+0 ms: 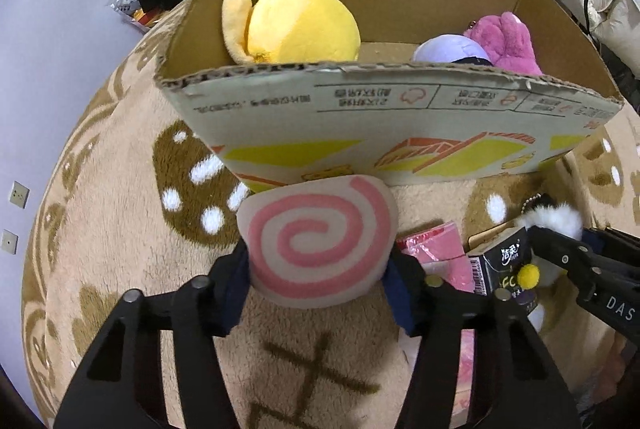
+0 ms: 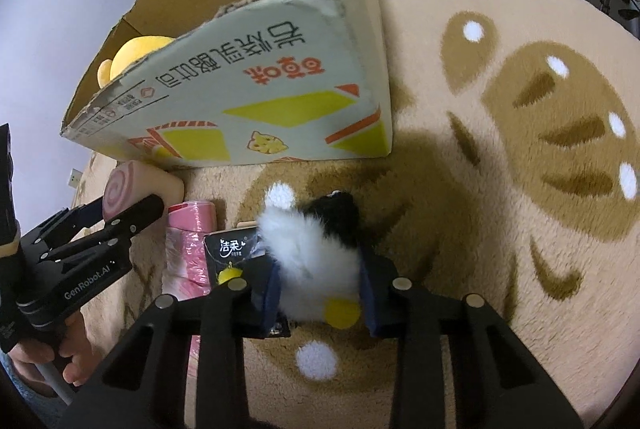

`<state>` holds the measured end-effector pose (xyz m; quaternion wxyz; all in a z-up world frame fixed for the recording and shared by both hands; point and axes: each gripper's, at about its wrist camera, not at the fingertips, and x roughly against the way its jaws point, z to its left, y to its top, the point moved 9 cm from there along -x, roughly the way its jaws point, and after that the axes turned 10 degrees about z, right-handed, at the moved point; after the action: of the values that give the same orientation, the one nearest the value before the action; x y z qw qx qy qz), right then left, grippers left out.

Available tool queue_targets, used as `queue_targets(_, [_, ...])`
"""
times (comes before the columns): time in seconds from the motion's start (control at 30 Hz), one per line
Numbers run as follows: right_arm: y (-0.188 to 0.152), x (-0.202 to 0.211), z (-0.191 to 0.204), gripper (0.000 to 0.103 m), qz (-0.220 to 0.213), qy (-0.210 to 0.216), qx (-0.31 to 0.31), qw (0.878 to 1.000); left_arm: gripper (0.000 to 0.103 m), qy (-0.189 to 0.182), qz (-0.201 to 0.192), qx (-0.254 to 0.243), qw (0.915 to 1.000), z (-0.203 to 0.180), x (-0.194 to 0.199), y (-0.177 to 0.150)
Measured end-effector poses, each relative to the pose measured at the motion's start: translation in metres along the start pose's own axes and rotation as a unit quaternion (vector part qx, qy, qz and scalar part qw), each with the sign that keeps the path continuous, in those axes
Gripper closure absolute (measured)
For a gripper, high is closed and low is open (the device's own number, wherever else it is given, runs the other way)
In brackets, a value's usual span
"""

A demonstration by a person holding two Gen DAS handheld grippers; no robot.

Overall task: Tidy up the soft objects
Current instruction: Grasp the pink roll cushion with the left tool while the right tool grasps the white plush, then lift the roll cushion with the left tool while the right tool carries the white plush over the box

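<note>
Item 1: left gripper [image 1: 320, 281] half-closed on swirl cushion [image 1: 320, 241]. Item 2: right gripper [image 2: 320, 293] clamped on furry toy [image 2: 312, 249]. Destination, presumably: cardboard box [image 1: 360, 133], 12 o'clock.

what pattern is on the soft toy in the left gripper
A pink spiral on cream, on the swirl plush; clearest in the left wrist view.

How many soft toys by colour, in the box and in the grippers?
Yellow: 1, yellow plush in cardboard box
Magenta: 1, magenta plush in box
Lavender: 1, lavender plush in box
Pink-swirl: 1, swirl cushion in left gripper
White-and-black: 1, furry toy in right gripper
Total: 5
</note>
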<state>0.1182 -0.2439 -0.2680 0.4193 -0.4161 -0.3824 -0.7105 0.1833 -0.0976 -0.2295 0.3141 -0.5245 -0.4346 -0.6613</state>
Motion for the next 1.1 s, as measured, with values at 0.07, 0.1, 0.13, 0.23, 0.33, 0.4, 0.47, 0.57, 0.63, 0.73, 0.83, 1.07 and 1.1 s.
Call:
queue_targets(0.07, [0.0, 0.005, 0.003, 0.069, -0.009, 0.001, 0.004, 1.0, 0.052, -0.007, 0.002, 0.006, 1.0, -0.001, 0.002, -0.003])
queue_targets(0.1, [-0.001, 0.008, 0.004, 0.069, -0.015, 0.002, 0.007, 1.0, 0.053, -0.009, 0.001, 0.009, 0.9999, 0.0, 0.004, -0.004])
queue_targets(0.13, [0.0, 0.012, 0.006, 0.069, -0.022, 0.003, 0.011, 1.0, 0.055, -0.011, 0.0, 0.011, 0.9999, 0.001, 0.006, -0.005])
queue_targets(0.23, [-0.001, 0.019, 0.011, 0.069, -0.035, 0.01, 0.017, 0.999, 0.057, -0.009, -0.004, 0.014, 0.9998, 0.003, 0.011, -0.009])
queue_targets(0.33, [-0.002, 0.028, 0.015, 0.069, -0.05, 0.003, 0.03, 0.998, 0.057, -0.008, -0.012, 0.016, 0.9998, 0.005, 0.022, -0.012])
queue_targets(0.4, [-0.003, 0.034, 0.019, 0.069, -0.059, 0.007, 0.035, 0.998, 0.057, -0.006, -0.02, 0.019, 0.9996, 0.006, 0.029, -0.014])
queue_targets(0.47, [-0.002, 0.041, 0.022, 0.069, -0.07, 0.004, 0.039, 0.997, 0.057, -0.002, -0.028, 0.019, 0.9994, 0.006, 0.038, -0.016])
queue_targets(0.57, [-0.001, 0.051, 0.027, 0.069, -0.091, -0.003, 0.048, 0.995, 0.057, 0.011, -0.044, 0.018, 0.9988, 0.008, 0.05, -0.019])
queue_targets(0.63, [-0.001, 0.061, 0.03, 0.069, -0.106, -0.006, 0.054, 0.993, 0.057, 0.018, -0.055, 0.019, 0.9981, 0.009, 0.06, -0.022])
queue_targets(0.73, [0.003, 0.08, 0.036, 0.069, -0.137, -0.002, 0.066, 0.988, 0.057, 0.026, -0.071, 0.02, 0.9969, 0.01, 0.073, -0.024])
queue_targets(0.83, [0.001, 0.1, 0.041, 0.069, -0.169, -0.003, 0.083, 0.982, 0.057, 0.027, -0.087, 0.023, 0.9956, 0.012, 0.086, -0.026])
queue_targets(1.07, [0.002, 0.13, 0.061, 0.069, -0.216, 0.011, 0.106, 0.971, 0.057, 0.07, -0.151, 0.033, 0.9854, 0.023, 0.122, -0.031])
queue_targets(1.1, [0.001, 0.132, 0.062, 0.069, -0.219, 0.012, 0.106, 0.97, 0.057, 0.072, -0.158, 0.037, 0.9841, 0.024, 0.127, -0.032])
